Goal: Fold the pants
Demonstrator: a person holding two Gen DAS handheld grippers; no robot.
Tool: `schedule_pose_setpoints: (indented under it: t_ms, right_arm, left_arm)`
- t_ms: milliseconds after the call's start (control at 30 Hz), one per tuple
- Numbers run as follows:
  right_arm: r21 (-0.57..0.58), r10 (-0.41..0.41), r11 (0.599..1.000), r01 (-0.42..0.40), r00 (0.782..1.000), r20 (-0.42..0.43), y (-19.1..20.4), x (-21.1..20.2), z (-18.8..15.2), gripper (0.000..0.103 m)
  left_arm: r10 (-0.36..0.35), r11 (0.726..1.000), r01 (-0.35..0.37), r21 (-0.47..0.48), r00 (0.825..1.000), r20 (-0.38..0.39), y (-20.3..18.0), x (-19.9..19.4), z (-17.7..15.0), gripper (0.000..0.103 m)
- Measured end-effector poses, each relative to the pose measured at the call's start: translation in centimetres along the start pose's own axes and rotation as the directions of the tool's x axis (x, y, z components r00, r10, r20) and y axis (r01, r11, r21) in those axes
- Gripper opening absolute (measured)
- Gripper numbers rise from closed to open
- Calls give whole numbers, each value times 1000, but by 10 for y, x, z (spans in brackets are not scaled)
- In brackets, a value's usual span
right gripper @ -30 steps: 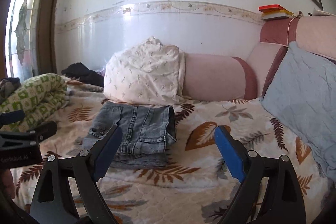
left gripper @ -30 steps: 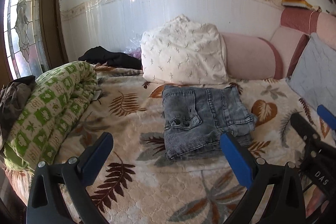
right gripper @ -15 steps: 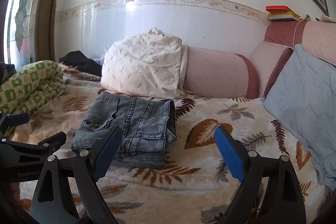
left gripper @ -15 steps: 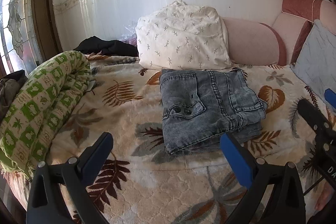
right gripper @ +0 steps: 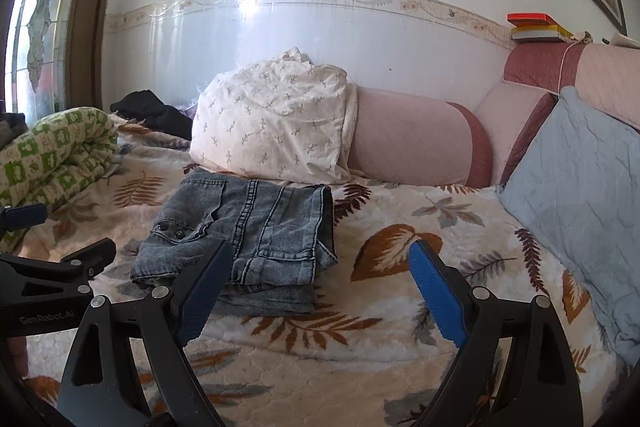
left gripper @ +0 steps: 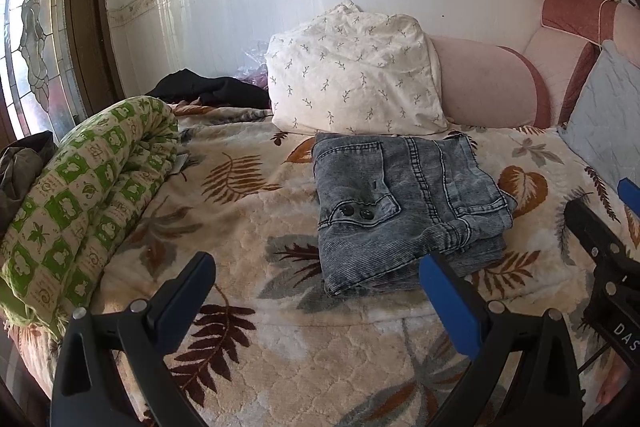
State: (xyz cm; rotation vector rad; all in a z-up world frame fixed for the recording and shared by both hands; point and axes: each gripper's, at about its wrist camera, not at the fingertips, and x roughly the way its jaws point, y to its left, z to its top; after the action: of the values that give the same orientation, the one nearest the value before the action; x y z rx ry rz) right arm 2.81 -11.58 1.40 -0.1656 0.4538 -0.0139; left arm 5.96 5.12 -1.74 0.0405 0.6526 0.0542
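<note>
Grey denim pants (left gripper: 404, 203) lie folded into a compact stack on the leaf-patterned bedspread (left gripper: 248, 219), in front of a white pillow. They also show in the right wrist view (right gripper: 244, 231). My left gripper (left gripper: 316, 291) is open and empty, held above the bedspread just short of the stack's near edge. My right gripper (right gripper: 320, 279) is open and empty, its left finger over the stack's near right corner. Each gripper shows at the edge of the other's view, the right one (left gripper: 600, 247) and the left one (right gripper: 48, 267).
A white patterned pillow (left gripper: 356, 75) and a pink bolster (left gripper: 488, 87) stand behind the pants. A rolled green-checked quilt (left gripper: 80, 195) lies at the left, dark clothes (left gripper: 208, 91) at the back, a blue-grey cushion (right gripper: 576, 203) at the right.
Both grippers have moved closer to the folded pants and a little lower. The pants have not moved. Both stay open.
</note>
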Motion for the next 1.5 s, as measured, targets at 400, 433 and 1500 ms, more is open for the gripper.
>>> schedule_pose_setpoints:
  t_ms: [400,433,1500]
  right_arm:
    - [-9,2,1000,-2,1000,-5,6,2,-3,90]
    - [-6,4,1000,-4,1000,-6,7,2,-3,90]
    - [-8,33,999,-34,999,-42,20,8,-9,90]
  left_arm:
    - [9,1000,-9,-7,1000,-3,4,2,-1,103]
    - [11,1000,-11,-6,1000,-3,4,2,0,103]
    - [61,997,-63,-46,998,-34,26,14,0,103]
